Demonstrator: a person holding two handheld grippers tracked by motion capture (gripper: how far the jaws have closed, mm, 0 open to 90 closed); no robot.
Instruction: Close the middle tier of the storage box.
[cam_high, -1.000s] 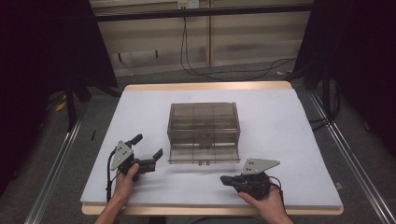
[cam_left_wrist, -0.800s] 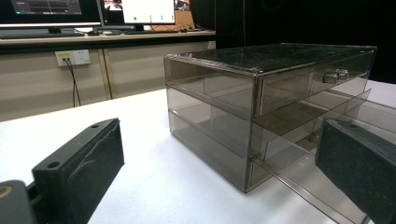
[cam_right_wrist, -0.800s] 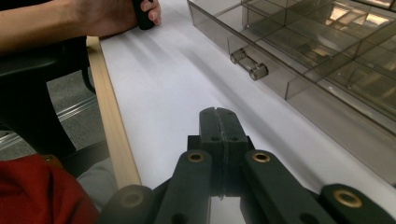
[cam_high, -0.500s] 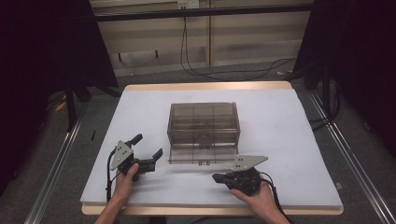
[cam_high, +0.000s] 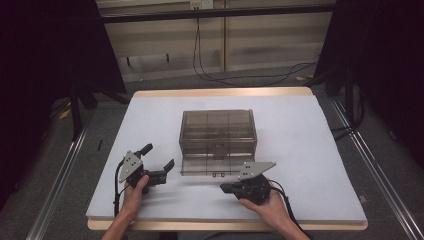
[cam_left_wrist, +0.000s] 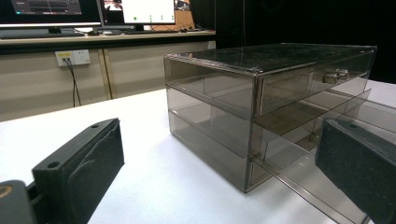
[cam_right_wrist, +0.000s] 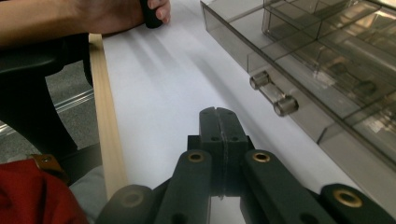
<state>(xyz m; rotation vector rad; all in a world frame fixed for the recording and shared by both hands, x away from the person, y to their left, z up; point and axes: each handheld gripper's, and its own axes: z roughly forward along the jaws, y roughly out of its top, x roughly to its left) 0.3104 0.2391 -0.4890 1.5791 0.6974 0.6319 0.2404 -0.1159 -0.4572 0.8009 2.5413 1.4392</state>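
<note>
Drawer cabinet handles face person

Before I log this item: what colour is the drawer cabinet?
Smoky grey, see-through plastic drawer cabinet; clearest in the left gripper view.

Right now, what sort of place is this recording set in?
Probably a lab or office recording station: a white-topped table carrying just a smoky clear drawer cabinet, computer monitors on a desk behind, and black curtains flanking the space.
</note>
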